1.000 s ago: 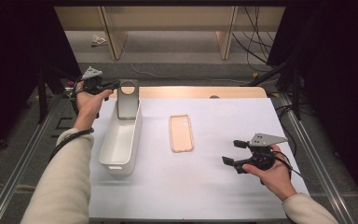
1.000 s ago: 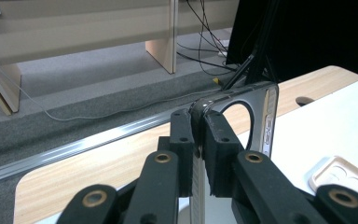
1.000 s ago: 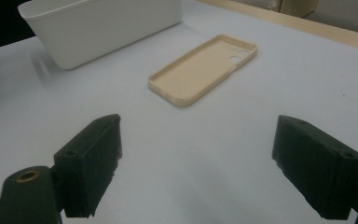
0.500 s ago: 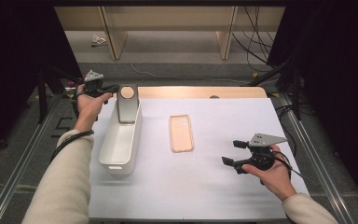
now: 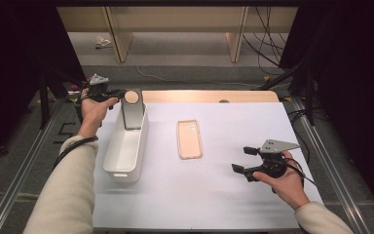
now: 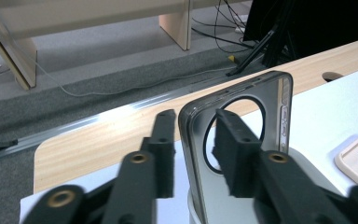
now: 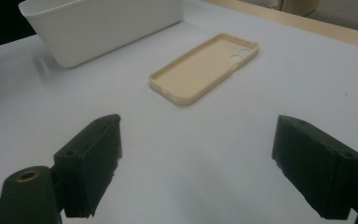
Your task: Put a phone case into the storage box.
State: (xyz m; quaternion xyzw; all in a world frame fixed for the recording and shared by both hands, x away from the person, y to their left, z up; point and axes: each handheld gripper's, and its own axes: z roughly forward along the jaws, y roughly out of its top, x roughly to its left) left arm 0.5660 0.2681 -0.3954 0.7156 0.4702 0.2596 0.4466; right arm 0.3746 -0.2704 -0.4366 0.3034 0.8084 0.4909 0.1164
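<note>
Left gripper view, left gripper (image 6: pixel 193 154) jaws just opening, standing apart either side of the grey phone case (image 6: pixel 242 121) leaning upright in the white bin (image 5: pixel 126 146), right gripper (image 5: pixel 246 160) hovering released above the worktop (image 5: pixel 224 195), beige case (image 7: pixel 205 67) lying ahead.

We note a silver-grey phone case (image 5: pixel 132 109) in the white bin (image 5: pixel 121 156) at left, a beige case (image 5: pixel 190 140) mid-desk, white desk mat (image 5: pixel 214 195), black jaws.
</note>
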